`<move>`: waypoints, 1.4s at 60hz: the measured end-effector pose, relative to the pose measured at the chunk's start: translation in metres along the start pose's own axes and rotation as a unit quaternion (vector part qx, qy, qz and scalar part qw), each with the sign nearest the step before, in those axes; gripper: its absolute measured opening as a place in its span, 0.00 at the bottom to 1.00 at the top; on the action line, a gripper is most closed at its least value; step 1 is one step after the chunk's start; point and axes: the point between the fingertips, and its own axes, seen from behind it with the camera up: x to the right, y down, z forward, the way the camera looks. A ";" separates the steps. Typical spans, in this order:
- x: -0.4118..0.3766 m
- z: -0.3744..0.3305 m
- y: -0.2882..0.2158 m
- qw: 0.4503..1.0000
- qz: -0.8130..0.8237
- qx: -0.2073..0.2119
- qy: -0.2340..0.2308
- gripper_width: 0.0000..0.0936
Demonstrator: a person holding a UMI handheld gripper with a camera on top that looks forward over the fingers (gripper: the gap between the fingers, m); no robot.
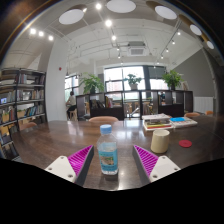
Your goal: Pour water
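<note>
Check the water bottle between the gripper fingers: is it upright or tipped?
Upright. The water bottle stands on the table with its blue cap on top, between the open gripper fingers, gaps on both sides.

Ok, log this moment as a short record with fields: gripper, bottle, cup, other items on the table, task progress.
gripper: gripper open, pink pads facing inward
bottle: water bottle with blue label stands upright on the table, between the fingers, with a gap at either side
cup: pale cup stands upright beyond the right finger, apart from the bottle
other items: books stacked behind the cup; small red object beside the cup
task progress: bottle not yet gripped; no pouring begun
</note>
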 end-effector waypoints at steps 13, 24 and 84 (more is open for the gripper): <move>-0.008 0.049 0.017 0.999 -0.020 -0.030 0.005 0.84; -0.019 0.083 0.030 0.998 -0.042 -0.040 -0.008 0.83; 0.046 0.143 -0.054 0.938 0.340 0.042 -0.043 0.29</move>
